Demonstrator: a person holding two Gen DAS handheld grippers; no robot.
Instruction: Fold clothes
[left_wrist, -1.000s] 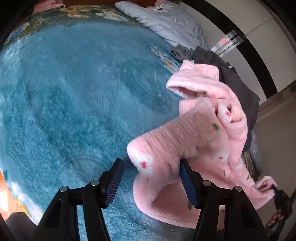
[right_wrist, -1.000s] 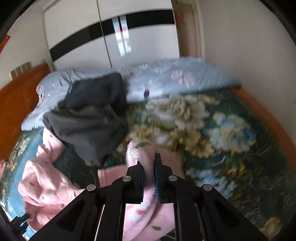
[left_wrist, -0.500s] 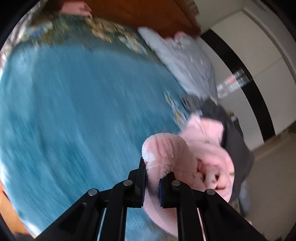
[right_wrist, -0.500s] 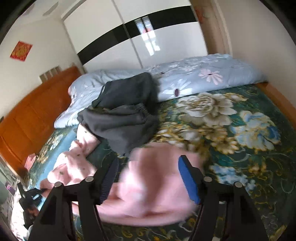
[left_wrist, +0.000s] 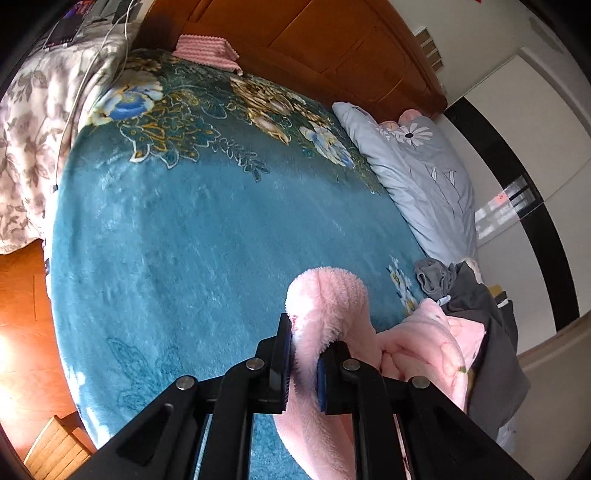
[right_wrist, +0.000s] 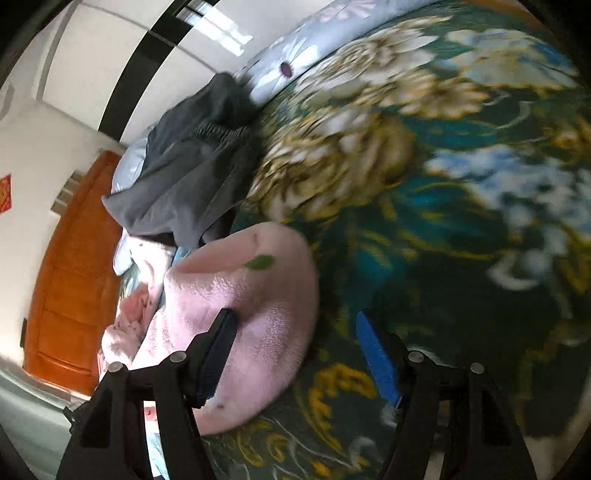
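My left gripper (left_wrist: 303, 363) is pinched tight on a fleecy edge of the pink garment (left_wrist: 328, 306), lifted above the blue blanket (left_wrist: 166, 240). My right gripper (right_wrist: 295, 354) stands wide, its fingers closing slightly, with pink fleece lying between but not gripped. Judgement: take a matching edge, keep tension even, and spread it flat clear of the grey clothes (right_wrist: 184, 173).
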